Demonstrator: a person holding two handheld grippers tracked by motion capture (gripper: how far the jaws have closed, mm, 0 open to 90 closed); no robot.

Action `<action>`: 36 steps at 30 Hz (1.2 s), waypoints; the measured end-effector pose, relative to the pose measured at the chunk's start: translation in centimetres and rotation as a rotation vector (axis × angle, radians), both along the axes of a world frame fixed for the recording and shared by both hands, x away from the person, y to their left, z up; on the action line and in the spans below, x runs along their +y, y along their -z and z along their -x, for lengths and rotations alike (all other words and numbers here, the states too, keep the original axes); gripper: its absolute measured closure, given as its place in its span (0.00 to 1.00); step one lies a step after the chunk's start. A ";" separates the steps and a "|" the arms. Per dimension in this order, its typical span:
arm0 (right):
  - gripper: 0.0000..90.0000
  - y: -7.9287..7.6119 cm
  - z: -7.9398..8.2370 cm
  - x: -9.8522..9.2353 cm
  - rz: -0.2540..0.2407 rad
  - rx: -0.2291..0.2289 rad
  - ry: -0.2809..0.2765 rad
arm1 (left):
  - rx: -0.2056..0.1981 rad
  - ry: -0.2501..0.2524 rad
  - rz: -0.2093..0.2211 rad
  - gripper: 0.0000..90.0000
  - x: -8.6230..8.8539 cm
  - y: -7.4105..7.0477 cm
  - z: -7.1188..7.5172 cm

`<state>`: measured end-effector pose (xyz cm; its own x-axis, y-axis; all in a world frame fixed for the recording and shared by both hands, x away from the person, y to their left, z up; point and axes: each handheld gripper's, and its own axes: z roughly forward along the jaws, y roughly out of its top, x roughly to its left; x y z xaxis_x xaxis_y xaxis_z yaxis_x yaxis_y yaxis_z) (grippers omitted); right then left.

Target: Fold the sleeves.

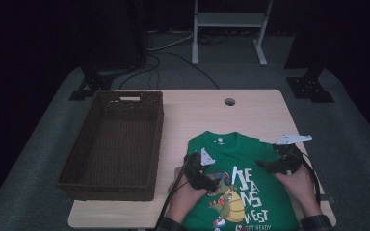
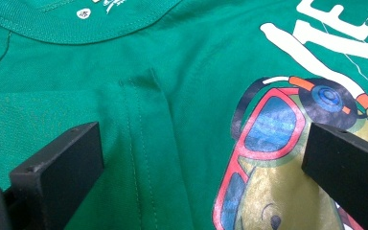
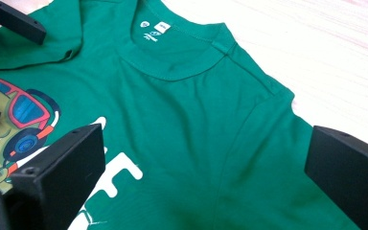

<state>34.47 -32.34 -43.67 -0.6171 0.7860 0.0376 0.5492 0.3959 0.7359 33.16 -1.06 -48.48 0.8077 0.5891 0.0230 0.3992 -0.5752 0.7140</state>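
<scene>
Green T-shirt point(image 1: 243, 187) flat on the surface point(image 1: 250, 113), near edge, right of wicker basket point(image 1: 113, 144). Left gripper point(image 1: 198, 169) and right gripper point(image 1: 275, 161) poised over it, jaws wide, holding nothing. Risk: pinching 2 layers, bunching the folded sleeve point(image 2: 139, 120).

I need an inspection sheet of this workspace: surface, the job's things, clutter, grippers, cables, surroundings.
Surface: light wooden table with a round cable hole.
Job's things: green T-shirt lying flat, print up, left sleeve folded in; brown wicker basket to its left, nothing in it.
Clutter: nothing seen.
Grippers: left gripper and right gripper over the shirt's shoulders, jaws wide apart, holding nothing.
Cables: one trails from each gripper; more on the floor behind.
Surroundings: grey carpet, white frame legs, dark stands.
</scene>
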 end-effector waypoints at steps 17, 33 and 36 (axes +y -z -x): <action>0.00 -1.3 -2.4 0.1 -0.010 0.010 -0.007 | 0.000 0.000 0.000 0.00 0.0 0.0 0.0; 0.00 -2.1 -4.2 -0.8 0.011 0.000 0.019 | 0.000 0.000 0.000 0.00 0.0 0.0 0.0; 0.00 -2.2 -4.5 -1.4 0.004 -0.001 0.032 | 0.000 0.000 0.000 0.00 0.0 0.0 0.0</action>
